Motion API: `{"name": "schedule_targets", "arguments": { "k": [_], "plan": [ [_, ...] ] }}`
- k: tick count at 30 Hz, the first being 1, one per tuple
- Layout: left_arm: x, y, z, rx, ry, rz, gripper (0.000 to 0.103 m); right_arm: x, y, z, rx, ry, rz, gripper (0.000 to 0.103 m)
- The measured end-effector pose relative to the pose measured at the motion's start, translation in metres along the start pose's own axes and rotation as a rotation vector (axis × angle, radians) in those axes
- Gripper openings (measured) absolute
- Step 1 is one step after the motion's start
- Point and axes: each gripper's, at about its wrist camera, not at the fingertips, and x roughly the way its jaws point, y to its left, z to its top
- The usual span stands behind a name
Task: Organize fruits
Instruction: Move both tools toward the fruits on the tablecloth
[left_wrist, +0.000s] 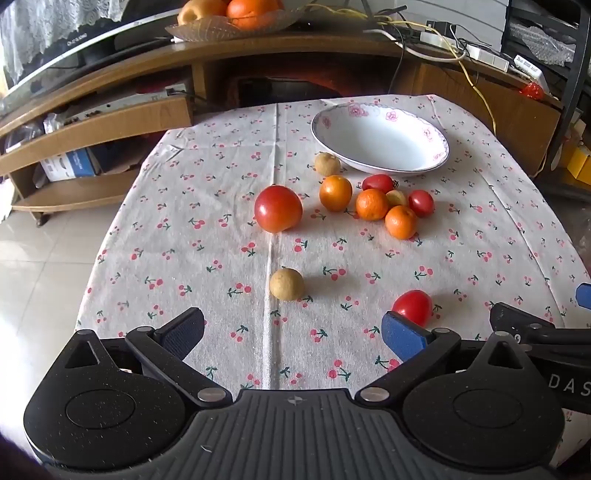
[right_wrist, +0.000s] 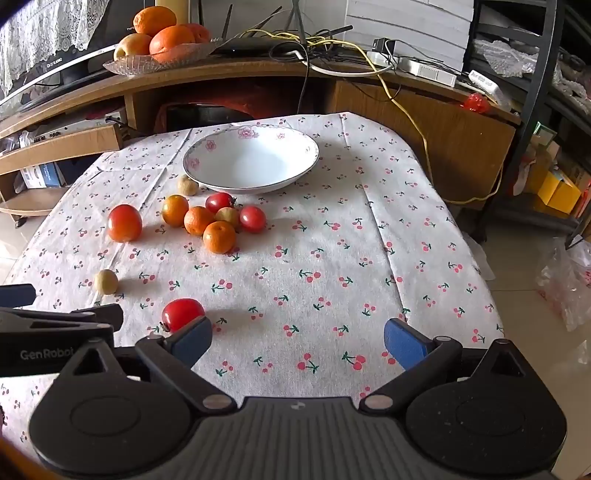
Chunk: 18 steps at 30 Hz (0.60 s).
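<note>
A white flowered bowl (left_wrist: 380, 138) (right_wrist: 251, 160) stands empty at the far side of the cherry-print tablecloth (left_wrist: 207, 229). In front of it lies a cluster of small oranges (left_wrist: 371, 204) (right_wrist: 218, 237), cherry tomatoes (left_wrist: 421, 202) (right_wrist: 252, 219) and tan longans (left_wrist: 327, 164) (right_wrist: 187, 185). A large tomato (left_wrist: 277, 208) (right_wrist: 125, 223) lies to the left. Nearer sit a lone longan (left_wrist: 286, 284) (right_wrist: 106, 281) and a lone cherry tomato (left_wrist: 413, 307) (right_wrist: 181, 314). My left gripper (left_wrist: 293, 334) is open, the cherry tomato just beyond its right finger. My right gripper (right_wrist: 297, 341) is open and holds nothing.
A wooden TV stand (left_wrist: 110, 88) runs behind the table, carrying a glass dish of large oranges (right_wrist: 162, 48) and tangled cables (right_wrist: 332, 48). Tiled floor (left_wrist: 40, 258) lies to the left; a dark metal shelf rack (right_wrist: 539, 92) and a plastic bag (right_wrist: 565, 284) are on the right.
</note>
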Motion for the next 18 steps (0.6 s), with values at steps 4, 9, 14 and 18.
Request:
{"name": "schedule_targets", "arguments": {
  "k": [4, 9, 14, 18],
  "plan": [
    [0.0007, 0.0, 0.0003, 0.002, 0.003, 0.002, 0.103, 0.0006, 0.0009, 0.0, -0.002, 0.001, -0.002, 0.1],
    [0.0085, 0.0046, -0.0085, 0.001, 0.002, 0.003, 0.103, 0.0, -0.0007, -0.0007, 0.0, 0.0, -0.001, 0.1],
    [0.0073, 0.0031, -0.0078, 0.006, 0.01, 0.006, 0.103, 0.0022, 0.0009, -0.001, -0.001, 0.004, -0.002, 0.1],
    [0.0056, 0.0024, -0.0057, 0.009, 0.015, 0.012, 0.103, 0.003, 0.0008, -0.0017, 0.0, 0.005, -0.001, 0.1]
  ]
}}
